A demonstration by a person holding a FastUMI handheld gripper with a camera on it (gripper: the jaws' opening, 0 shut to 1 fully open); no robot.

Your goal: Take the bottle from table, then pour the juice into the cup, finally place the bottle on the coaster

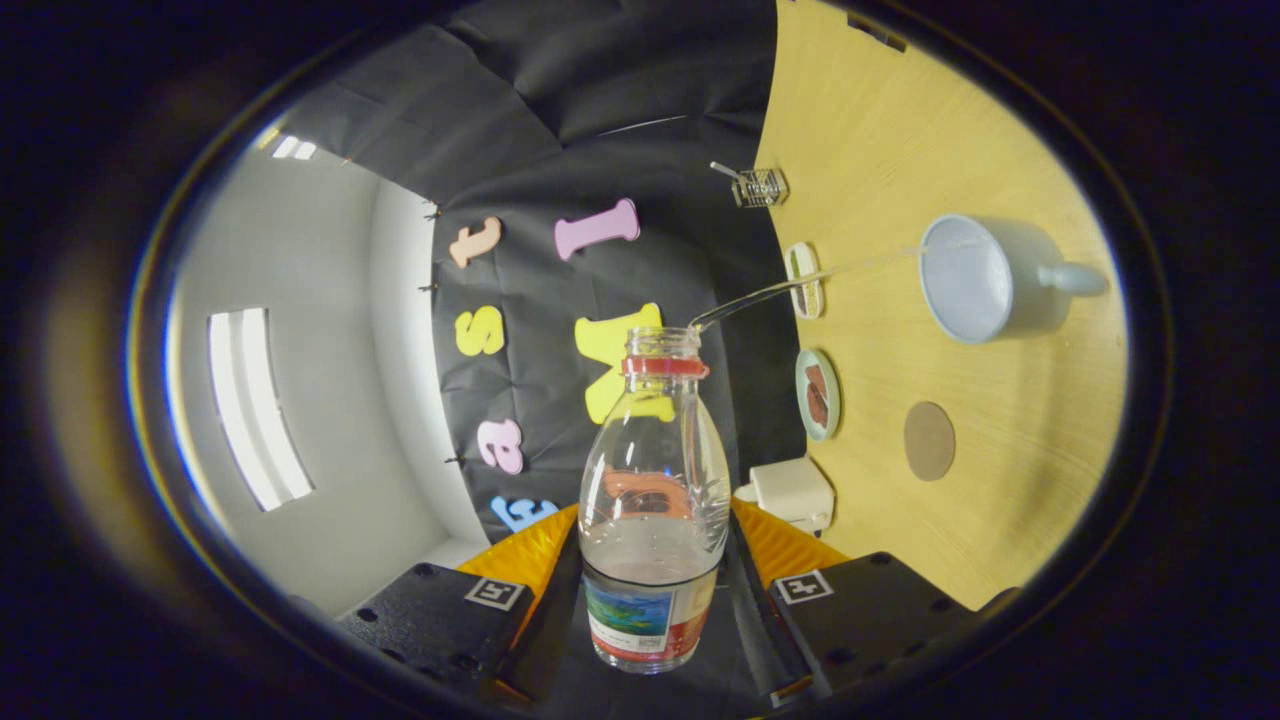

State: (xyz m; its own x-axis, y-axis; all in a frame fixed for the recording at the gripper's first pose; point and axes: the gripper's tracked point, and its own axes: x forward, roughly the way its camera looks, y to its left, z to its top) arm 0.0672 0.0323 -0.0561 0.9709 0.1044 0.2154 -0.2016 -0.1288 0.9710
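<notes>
Between my two fingers (pixel 545 560) sits the bottle (pixel 655 500), and both press on its lower body, so my gripper (pixel 652 575) is closed on it. It is clear plastic with a rounded shoulder, a ribbed waist and a short open neck ringed by a red collar; no cap is on it. A colourful paper label wraps the base. I hold it tipped over, and clear liquid lies pooled in the lower part of the body. From the mouth a thin, glassy stream (pixel 800 283) arcs across to the cup (pixel 968 280).

That cup is pale blue, smooth and round, with a stubby handle on its far side, and the stream reaches its rim. It stands on the table (pixel 1010 500), a light wood surface with fine grain. Near the cup on the same wood lies the coaster (pixel 929 440), a flat brown disc, bare and well apart from the bottle. Beyond my fingers I also see two small plates (pixel 817 394) with something dark on them, a little wire basket (pixel 760 187), and a cream-coloured boxy object (pixel 792 492).
</notes>
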